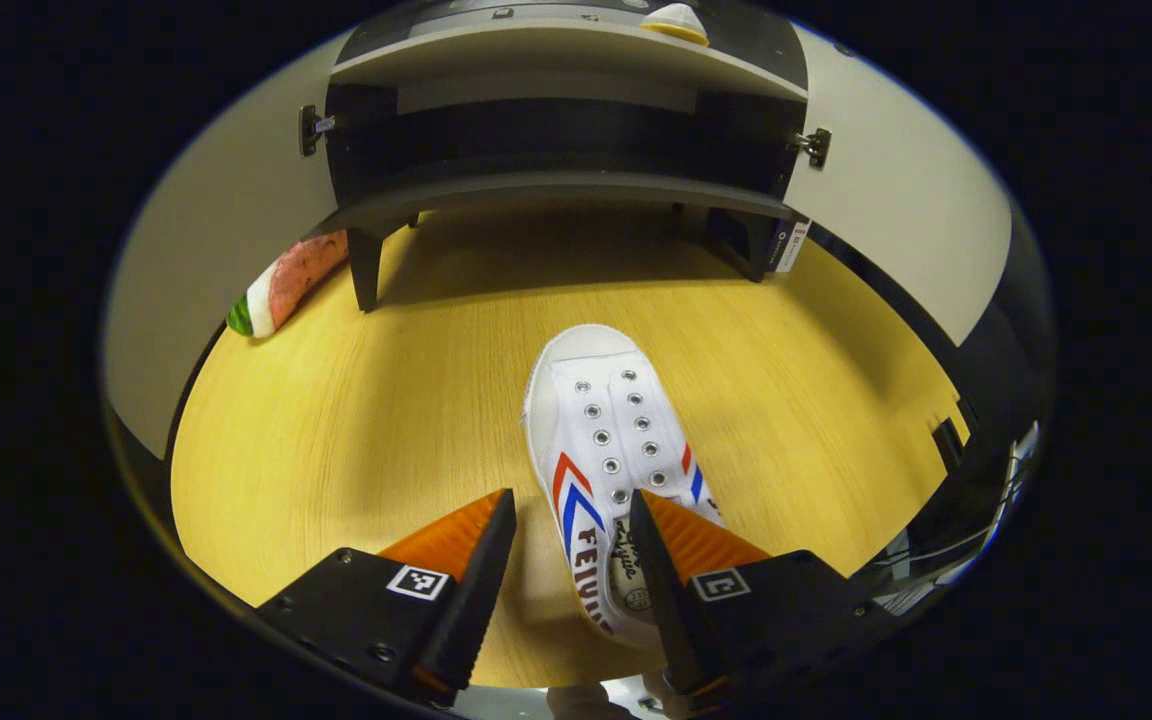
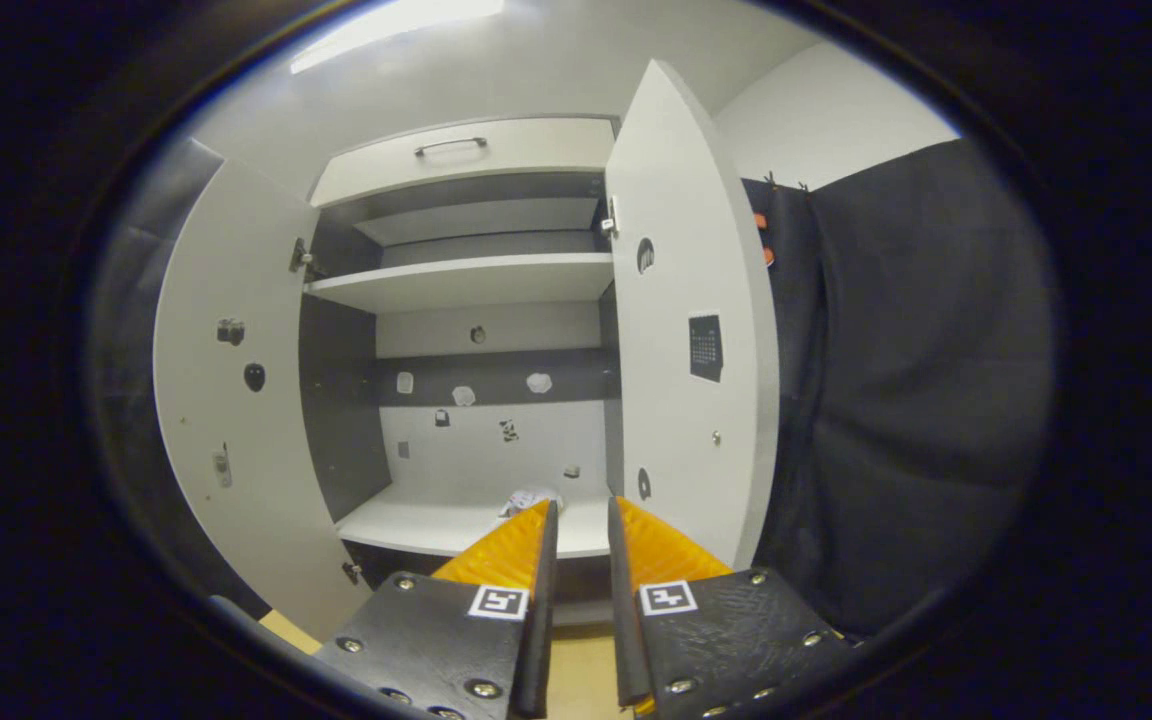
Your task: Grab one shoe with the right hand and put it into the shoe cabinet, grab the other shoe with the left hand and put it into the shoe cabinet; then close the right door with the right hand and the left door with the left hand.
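Near the floor's middle, before the open shoe cabinet (image 1: 556,190), the white shoe (image 1: 611,450) lies heel-first between the left gripper (image 1: 573,535)'s wide fingers; lower squarely over the heel, then close. Right gripper (image 2: 582,545) hangs narrow, empty.

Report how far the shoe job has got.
Done: one white shoe seems to lie on the cabinet's bottom shelf. In hand: the open left gripper straddles the white canvas shoe with red and blue chevrons on the wooden floor, not gripping. Left: shelving it, shutting the right door and left door.
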The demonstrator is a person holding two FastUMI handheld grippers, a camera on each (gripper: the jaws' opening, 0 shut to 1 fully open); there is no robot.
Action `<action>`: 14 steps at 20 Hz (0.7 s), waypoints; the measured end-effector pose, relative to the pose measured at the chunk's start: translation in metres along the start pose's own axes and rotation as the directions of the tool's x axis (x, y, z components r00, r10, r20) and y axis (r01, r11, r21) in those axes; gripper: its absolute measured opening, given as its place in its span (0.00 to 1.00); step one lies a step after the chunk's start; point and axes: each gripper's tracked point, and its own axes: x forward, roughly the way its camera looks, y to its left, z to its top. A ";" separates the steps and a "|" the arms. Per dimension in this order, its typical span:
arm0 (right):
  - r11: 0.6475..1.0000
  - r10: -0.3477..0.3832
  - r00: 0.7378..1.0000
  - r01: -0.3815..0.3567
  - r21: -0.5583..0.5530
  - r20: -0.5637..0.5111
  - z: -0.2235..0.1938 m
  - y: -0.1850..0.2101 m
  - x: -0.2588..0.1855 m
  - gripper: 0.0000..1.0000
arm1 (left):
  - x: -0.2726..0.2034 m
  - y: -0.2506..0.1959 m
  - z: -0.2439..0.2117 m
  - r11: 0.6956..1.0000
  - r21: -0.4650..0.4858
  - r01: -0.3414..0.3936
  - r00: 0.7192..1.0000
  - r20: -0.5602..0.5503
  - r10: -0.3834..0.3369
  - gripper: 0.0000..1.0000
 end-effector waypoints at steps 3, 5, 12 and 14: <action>1.000 -0.010 1.000 0.010 0.008 -0.013 -0.004 -0.003 -0.003 0.26 | 0.005 -0.003 -0.002 0.998 -0.051 0.020 1.000 -0.002 -0.020 0.67; 1.000 -0.009 1.000 0.009 0.010 -0.010 -0.004 -0.003 -0.004 0.27 | 0.006 -0.009 -0.005 0.995 -0.087 0.052 0.999 0.000 -0.052 0.55; 1.000 0.031 0.999 -0.031 0.007 -0.017 -0.009 0.014 -0.005 0.27 | 0.003 -0.004 0.000 0.977 -0.198 0.075 0.997 -0.012 -0.079 0.01; 0.999 0.034 0.999 -0.033 0.008 -0.024 -0.012 0.015 -0.004 0.26 | 0.000 -0.002 0.004 0.979 -0.181 0.094 0.995 0.006 -0.095 0.01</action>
